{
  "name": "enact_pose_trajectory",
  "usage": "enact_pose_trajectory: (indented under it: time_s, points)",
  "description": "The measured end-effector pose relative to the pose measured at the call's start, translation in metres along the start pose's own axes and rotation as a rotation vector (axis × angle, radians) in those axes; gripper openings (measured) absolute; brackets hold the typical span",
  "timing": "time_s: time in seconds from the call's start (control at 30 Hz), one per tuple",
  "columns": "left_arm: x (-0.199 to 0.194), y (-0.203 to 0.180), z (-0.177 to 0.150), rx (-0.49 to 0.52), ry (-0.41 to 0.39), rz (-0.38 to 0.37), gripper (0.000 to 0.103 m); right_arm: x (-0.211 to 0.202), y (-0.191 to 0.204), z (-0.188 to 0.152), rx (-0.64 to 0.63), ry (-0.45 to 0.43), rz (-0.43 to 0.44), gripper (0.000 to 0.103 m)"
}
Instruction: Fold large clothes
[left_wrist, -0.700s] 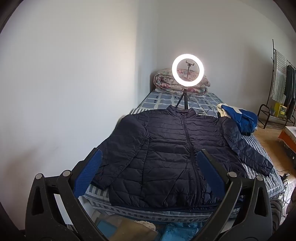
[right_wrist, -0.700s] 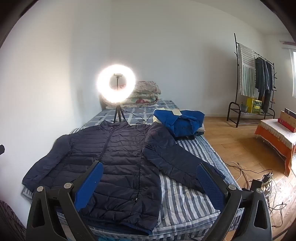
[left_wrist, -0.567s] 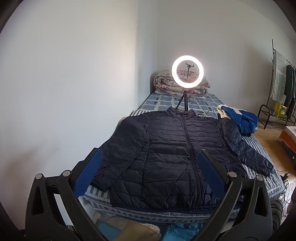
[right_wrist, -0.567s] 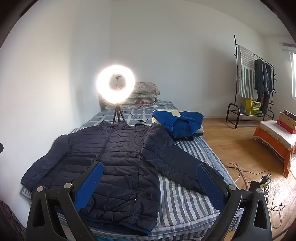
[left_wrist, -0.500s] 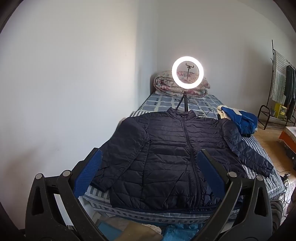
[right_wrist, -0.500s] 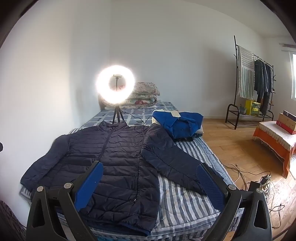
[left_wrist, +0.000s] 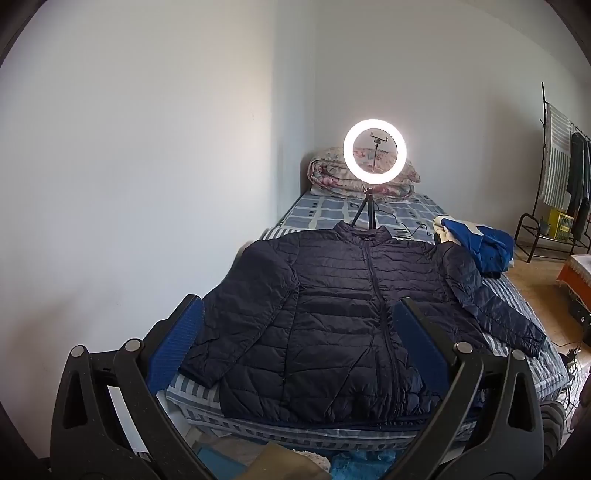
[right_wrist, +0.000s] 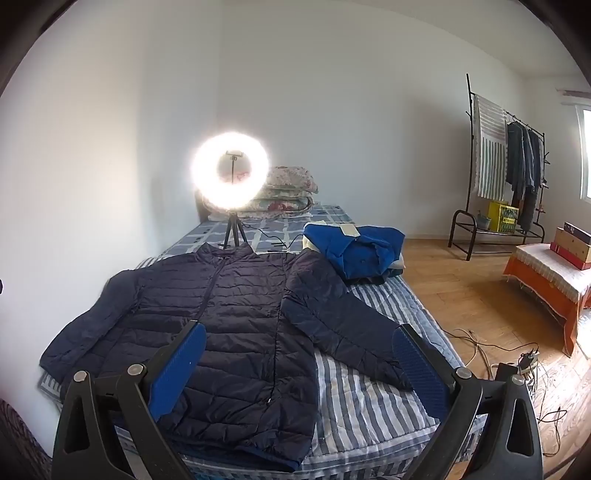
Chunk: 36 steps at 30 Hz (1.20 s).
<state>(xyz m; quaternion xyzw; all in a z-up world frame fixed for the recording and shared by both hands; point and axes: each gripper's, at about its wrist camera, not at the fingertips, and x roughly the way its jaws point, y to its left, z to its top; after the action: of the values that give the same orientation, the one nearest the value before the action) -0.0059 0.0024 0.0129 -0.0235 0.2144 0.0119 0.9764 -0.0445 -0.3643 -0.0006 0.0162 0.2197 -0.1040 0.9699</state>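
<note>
Navy jacket (left_wrist: 354, 314) lies flat, zipped, sleeves spread, on the striped bed (right_wrist: 373, 398). Left gripper (left_wrist: 295, 343) and right gripper (right_wrist: 301, 363) hover at the foot, jaws wide apart, empty.

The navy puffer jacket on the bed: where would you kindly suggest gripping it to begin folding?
Probably the cuff of the sleeve that splays out over the striped bed. On the navy puffer jacket it lies flat and clear, nearest the open right gripper; approach from the foot of the bed.
</note>
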Motion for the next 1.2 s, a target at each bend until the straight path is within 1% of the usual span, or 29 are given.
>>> enact_pose_trajectory:
  time_s: [0.13, 0.53, 1.2]
  points:
    - [0.003, -0.001, 0.001, 0.006, 0.008, 0.0, 0.103, 0.003, 0.002, -0.002, 0.0, 0.008, 0.001, 0.102]
    - [0.006, -0.009, -0.003, 0.017, 0.002, -0.004, 0.103, 0.001, 0.004, -0.001, -0.008, -0.007, -0.005, 0.102]
    - [0.008, -0.019, -0.001, 0.041, -0.018, -0.032, 0.103, -0.005, 0.002, 0.0, -0.005, -0.024, -0.022, 0.102]
